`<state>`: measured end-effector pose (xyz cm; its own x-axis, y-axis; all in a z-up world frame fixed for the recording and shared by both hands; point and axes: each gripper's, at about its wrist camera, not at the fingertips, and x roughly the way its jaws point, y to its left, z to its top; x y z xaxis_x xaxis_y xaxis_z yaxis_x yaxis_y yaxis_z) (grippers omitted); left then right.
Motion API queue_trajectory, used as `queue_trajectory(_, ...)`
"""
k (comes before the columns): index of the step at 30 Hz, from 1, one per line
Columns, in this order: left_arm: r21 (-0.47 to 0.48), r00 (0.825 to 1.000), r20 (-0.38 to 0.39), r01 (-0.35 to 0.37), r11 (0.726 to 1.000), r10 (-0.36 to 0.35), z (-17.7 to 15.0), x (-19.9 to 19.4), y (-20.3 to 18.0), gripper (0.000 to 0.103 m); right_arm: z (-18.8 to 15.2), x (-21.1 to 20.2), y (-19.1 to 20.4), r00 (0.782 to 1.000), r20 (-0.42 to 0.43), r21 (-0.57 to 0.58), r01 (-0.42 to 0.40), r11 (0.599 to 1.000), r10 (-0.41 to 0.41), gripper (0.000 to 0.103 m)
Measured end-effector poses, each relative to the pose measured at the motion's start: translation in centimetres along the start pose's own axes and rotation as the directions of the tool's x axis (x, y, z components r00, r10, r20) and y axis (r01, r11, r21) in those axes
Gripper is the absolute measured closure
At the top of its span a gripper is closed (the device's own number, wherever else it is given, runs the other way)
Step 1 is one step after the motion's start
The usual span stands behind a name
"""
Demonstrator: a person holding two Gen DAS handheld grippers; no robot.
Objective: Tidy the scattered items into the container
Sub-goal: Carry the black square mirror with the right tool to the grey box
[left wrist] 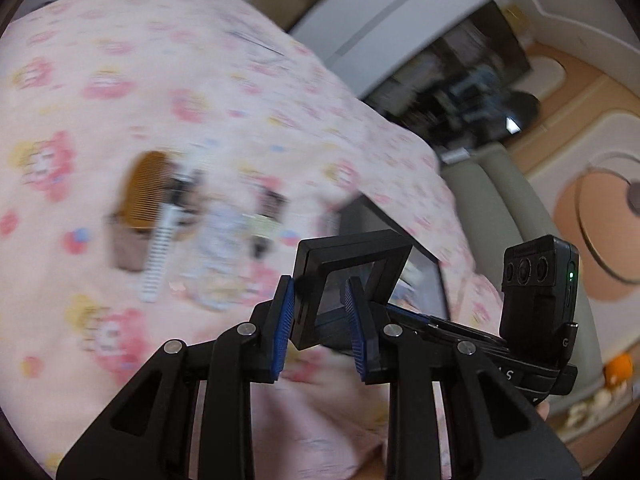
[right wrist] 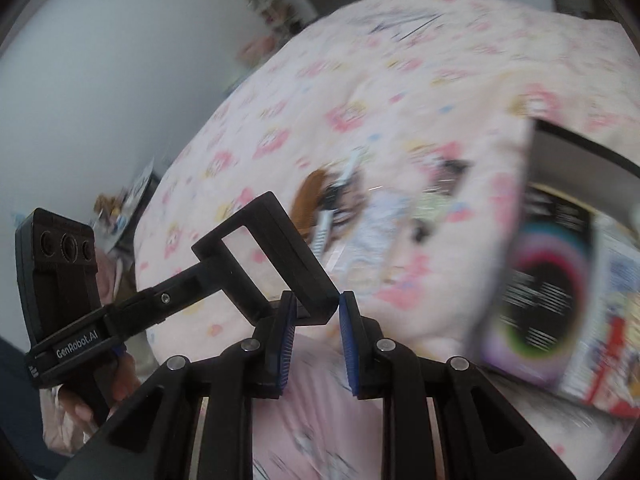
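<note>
left gripper [left wrist: 320, 286]: clenched on the lower left side of a black square frame [left wrist: 352, 246].
right gripper [right wrist: 317, 300]: clamped on one corner of the same frame, so both held it.
frame: in the air over the pink flowered bed [left wrist: 120, 60], tilted.
container [right wrist: 580, 148]: dark rim at the bed's edge, to the right of the frame; contents blurred.
loose items: brown comb [left wrist: 148, 188] and white comb [left wrist: 158, 256] lay side by side on the bed.
</note>
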<state>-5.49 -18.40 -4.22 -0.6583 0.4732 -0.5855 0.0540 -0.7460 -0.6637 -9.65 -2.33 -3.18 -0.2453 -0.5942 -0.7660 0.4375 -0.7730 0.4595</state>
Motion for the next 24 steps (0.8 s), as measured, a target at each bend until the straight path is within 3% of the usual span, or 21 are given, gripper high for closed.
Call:
queue_trajectory(7, 0.128, 0.989, -0.142, 0.052, 0.990, -0.034, -1.4, 8.2, -9.1, 0.078, -3.1, -6.8, -8.5, 0.992, 0.058, 0.103, 0.105, 0.989, -0.111, 0.083)
queue_trajectory(14, 0.197, 0.957, -0.291, 0.070, 0.978, -0.010, -3.0, 17.3, -14.6, 0.078, -5.2, -10.3, -18.0, 0.981, 0.035, 0.222, 0.179, 0.959, -0.191, 0.082)
queue_trajectory(20, 0.209, 0.899, -0.433, 0.038, 0.977, 0.057, -5.4, 24.4, -15.6, 0.078, -6.7, -8.7, -23.2, 0.965, -0.082, 0.294, 0.262, 0.919, -0.249, 0.082)
queue_trajectory(24, 0.211, 0.865, -0.491, 0.003, 0.977, 0.104, -6.6, 26.7, -15.4, 0.076, -7.2, -8.4, -24.9, 0.950, -0.084, 0.295, 0.313, 0.903, -0.302, 0.082)
